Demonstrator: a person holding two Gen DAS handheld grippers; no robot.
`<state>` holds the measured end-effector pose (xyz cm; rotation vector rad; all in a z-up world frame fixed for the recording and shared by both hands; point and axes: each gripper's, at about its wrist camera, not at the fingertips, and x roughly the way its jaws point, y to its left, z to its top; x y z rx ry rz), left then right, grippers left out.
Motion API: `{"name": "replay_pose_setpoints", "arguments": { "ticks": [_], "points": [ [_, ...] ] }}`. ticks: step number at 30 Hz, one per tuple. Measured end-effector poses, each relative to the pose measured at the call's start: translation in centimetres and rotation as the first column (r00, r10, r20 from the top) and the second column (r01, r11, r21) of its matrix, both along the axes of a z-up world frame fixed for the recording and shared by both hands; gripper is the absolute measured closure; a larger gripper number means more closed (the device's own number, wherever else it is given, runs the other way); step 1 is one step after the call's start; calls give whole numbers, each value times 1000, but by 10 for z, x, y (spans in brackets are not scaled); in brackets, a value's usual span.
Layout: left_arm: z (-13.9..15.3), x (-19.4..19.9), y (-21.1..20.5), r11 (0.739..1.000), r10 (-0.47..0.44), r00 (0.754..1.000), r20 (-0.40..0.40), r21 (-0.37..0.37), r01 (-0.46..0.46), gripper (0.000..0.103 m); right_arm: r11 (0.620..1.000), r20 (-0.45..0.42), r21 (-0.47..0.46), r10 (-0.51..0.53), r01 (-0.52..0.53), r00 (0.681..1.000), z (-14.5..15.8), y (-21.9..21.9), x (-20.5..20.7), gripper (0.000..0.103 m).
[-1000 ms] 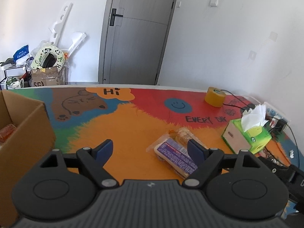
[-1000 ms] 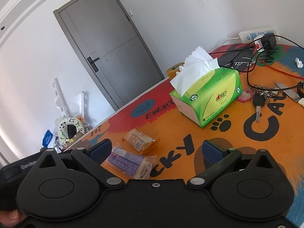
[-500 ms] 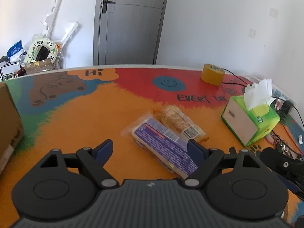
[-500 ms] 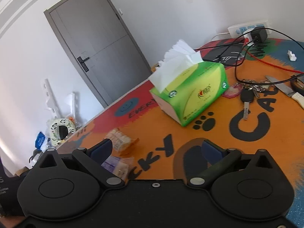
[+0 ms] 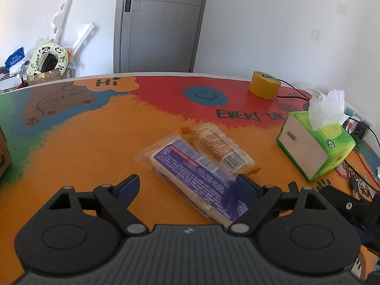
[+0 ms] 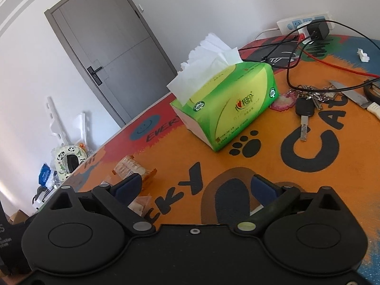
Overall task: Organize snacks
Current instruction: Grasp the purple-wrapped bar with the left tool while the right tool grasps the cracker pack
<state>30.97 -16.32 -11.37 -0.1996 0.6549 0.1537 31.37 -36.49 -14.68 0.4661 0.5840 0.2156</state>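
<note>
2 sealed snacks lie flat, side by side and touching, on the orange part of the mat (image 5: pixel 83 147). The purple pack (image 5: pixel 197 178) is long, in clear wrap with a printed purple label, lying diagonally. The tan pack (image 5: pixel 219 146) behind it is shorter, barcode up, orange crimped ends. In the right view, probably the same tan pack (image 6: pixel 129 167) shows.
</note>
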Motion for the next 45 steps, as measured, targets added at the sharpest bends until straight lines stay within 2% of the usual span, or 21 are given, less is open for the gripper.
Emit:
{"name": "replay_pose_setpoints", "arguments": {
  "ticks": [6,10,16,23,29,42,45],
  "points": [
    [-2,-4,9,999,-5,1000,-4,-33,5,13,1000,-3,-8,17,-17,1000,-1,10,2,3],
    [0,-7,17,1000,12,1000,-7,-20,-13,13,1000,-8,-9,21,-21,1000,-2,14,1,3],
    [5,-10,28,998,41,999,-13,-42,-41,13,1000,-6,-4,20,-20,1000,-1,17,2,3],
    [7,1,7,998,-26,1000,16,-57,27,13,1000,-2,8,-24,24,1000,1,6,1,3],
    [-2,10,1,998,-22,1000,2,-66,22,13,998,-13,19,-57,58,998,-1,-6,0,3],
    [-5,-1,27,998,-4,1000,-21,-64,3,13,1000,0,0,9,-9,1000,5,20,5,5],
    [-6,-5,39,997,-8,1000,-17,-72,6,16,1000,2,-6,21,-21,1000,7,29,5,5]
  ]
}}
